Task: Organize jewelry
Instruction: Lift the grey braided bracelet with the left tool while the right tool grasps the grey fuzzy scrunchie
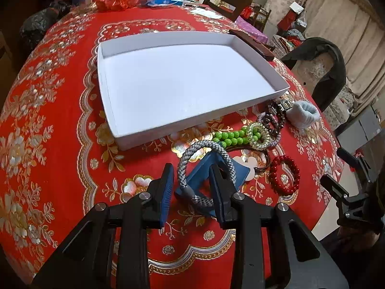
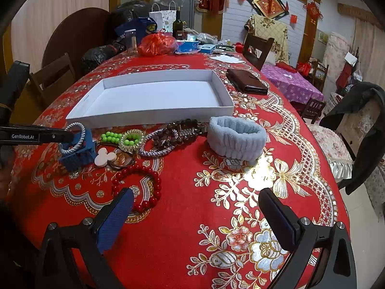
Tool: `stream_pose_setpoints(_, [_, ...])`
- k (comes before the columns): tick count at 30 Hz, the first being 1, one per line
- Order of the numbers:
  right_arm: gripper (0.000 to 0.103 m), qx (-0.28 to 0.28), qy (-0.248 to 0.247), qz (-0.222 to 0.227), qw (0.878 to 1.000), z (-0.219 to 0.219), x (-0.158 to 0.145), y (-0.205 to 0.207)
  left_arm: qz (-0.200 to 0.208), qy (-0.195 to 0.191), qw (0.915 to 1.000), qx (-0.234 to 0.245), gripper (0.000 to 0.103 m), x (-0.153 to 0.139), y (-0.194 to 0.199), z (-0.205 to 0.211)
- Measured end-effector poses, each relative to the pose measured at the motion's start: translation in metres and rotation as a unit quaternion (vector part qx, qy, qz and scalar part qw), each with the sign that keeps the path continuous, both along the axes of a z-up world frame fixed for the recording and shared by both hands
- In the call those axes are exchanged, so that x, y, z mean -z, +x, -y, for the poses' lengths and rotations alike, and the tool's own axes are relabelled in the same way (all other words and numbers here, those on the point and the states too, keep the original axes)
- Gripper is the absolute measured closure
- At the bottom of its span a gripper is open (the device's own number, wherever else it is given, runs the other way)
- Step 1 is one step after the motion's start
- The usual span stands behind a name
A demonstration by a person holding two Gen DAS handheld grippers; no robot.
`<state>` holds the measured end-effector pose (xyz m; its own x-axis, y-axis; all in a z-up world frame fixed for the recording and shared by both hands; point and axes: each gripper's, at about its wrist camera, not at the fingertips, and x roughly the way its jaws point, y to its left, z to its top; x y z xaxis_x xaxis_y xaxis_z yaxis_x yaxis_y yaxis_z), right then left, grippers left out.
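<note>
One grey cord bracelet [image 1: 204, 168] lies between the parted left tongs [image 1: 192, 185]; right tongs [image 2: 199, 214] gape, one red bracelet [image 2: 139, 187] just ahead.

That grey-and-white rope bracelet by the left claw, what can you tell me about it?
The rope bracelet is a ring of thick woven cord, grey flecked with white, joined by a plain grey sleeve. It stands tilted, propped on a blue block on the red tablecloth, just in front of the white tray. The left claw is open, one finger poked through the loop, the other outside it.
</note>
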<state>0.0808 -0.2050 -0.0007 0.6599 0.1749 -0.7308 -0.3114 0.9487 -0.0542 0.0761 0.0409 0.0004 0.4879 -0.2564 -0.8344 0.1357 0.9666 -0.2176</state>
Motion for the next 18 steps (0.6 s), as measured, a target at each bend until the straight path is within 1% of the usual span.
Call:
stream_pose_setpoints(1, [0.001,0.0,0.0,0.0,1.0,0.0,0.0,0.0,0.006,0.004,1.0,0.003,0.094,-0.002,-0.001,0.001])
stream_pose_setpoints(3, [0.001,0.001,0.0,0.0,1.0,0.0,0.0,0.0,0.021,0.014,0.9996,0.01,0.096,-0.007,-0.003,0.004])
stream_pose_setpoints(6, [0.001,0.01,0.007,0.001,1.0,0.005,-0.002,0.002,0.04,0.014,0.9991,0.006,0.097,-0.015,-0.006,0.004])
stream_pose_setpoints(9, [0.001,0.034,0.025,0.002,0.999,0.021,-0.008,0.013,0.05,0.003,0.9987,0.009,0.097,-0.021,-0.008,0.004])
stream_pose_setpoints(12, [0.001,0.071,0.05,-0.002,0.996,0.046,-0.016,0.036,0.058,-0.008,0.9983,0.007,0.097,-0.028,-0.01,0.004])
stream_pose_setpoints(15, [0.001,0.093,0.075,-0.012,0.993,0.068,-0.02,0.068,0.066,-0.013,0.9977,0.006,0.097,-0.034,-0.012,0.004])
stream_pose_setpoints(16, [0.001,0.088,0.082,-0.016,0.993,0.071,-0.02,0.077,0.066,-0.015,0.9977,0.001,0.097,-0.034,-0.012,0.002])
stream_pose_setpoints(18, [0.001,0.055,0.098,-0.038,0.993,0.069,-0.014,0.097,0.058,-0.024,0.998,-0.007,0.097,-0.034,-0.011,-0.001])
